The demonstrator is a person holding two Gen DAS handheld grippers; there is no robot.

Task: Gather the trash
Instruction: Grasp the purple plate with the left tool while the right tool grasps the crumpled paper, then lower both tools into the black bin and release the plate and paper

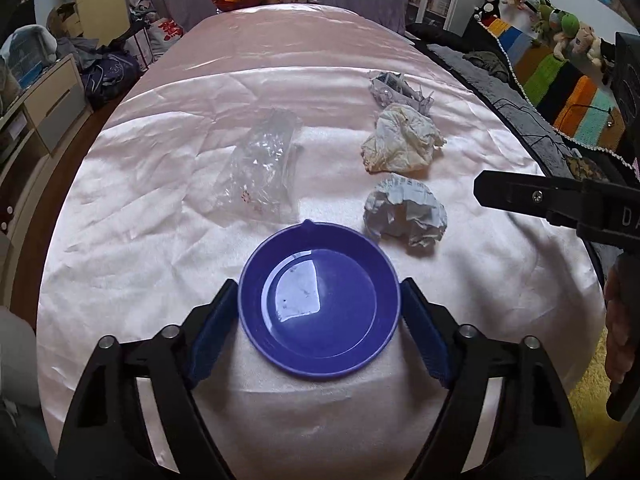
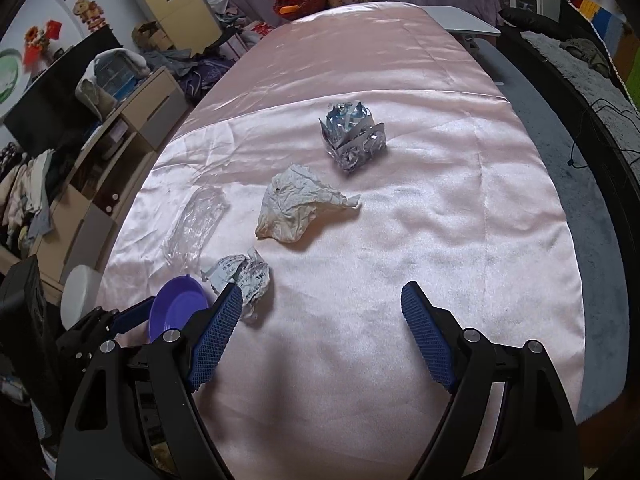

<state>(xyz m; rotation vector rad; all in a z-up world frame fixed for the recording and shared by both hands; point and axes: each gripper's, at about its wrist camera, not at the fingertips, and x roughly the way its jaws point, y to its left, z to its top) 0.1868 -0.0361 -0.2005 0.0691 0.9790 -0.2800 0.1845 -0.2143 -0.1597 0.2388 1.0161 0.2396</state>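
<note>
Left wrist view shows my left gripper (image 1: 318,304) straddling the purple bowl (image 1: 319,304), its blue pads just beside the rim on either side. I cannot tell whether they press it yet, so I count them as apart. I put the bowl here because the trash lies just past it on the pink cloth (image 1: 140,240): a ball of printed paper (image 1: 406,216) nearest, a stained tissue (image 1: 402,140) behind it, crushed foil (image 1: 394,88) farthest, and a clear plastic bag (image 1: 264,164) to the left. My right gripper (image 2: 322,332) hangs over bare cloth with its jaws wide and empty, the printed paper at its left pad. I judge nothing is collected yet; the bowl is empty.
</note>
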